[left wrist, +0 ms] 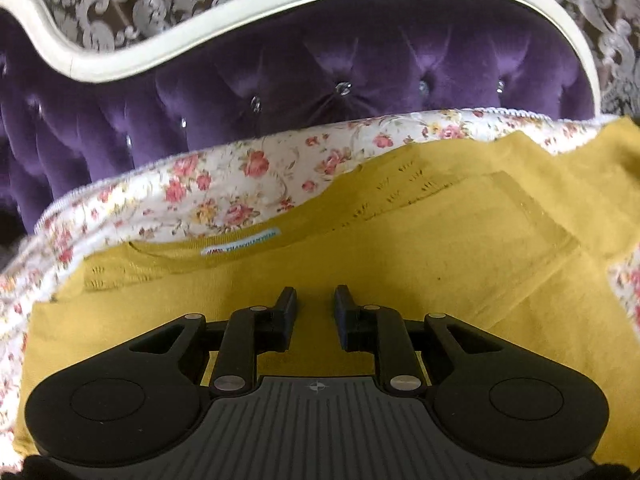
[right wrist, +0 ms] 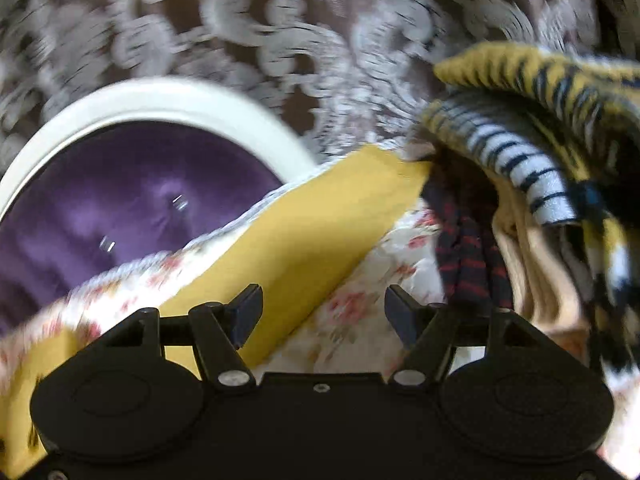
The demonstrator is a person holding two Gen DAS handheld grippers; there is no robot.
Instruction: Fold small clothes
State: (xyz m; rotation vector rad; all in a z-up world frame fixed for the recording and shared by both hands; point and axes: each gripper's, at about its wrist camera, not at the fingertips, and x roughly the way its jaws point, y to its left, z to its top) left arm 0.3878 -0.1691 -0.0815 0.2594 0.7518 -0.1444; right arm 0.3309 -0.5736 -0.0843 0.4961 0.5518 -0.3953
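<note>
Flat mustard garment (left wrist: pixel 360 248) leaving open room ahead of the left gripper (left wrist: pixel 315 300), purple tufted headboard (left wrist: pixel 280 80) blocking beyond the floral bedspread (left wrist: pixel 224 184), clothes pile (right wrist: pixel 540 200) crowding the right gripper (right wrist: pixel 324 304), jaws spread wide

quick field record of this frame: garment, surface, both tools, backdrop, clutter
garment: mustard-yellow knit top, spread flat, neck label facing up
surface: white quilt with pink floral print, under the top
left tool: open with a narrow gap, over the top, nothing between its fingers
right tool: wide open, empty, above the top's sleeve and the quilt
backdrop: purple tufted velvet headboard with cream frame
clutter: pile of striped clothes at right in right wrist view
image quality: right wrist view blurred
</note>
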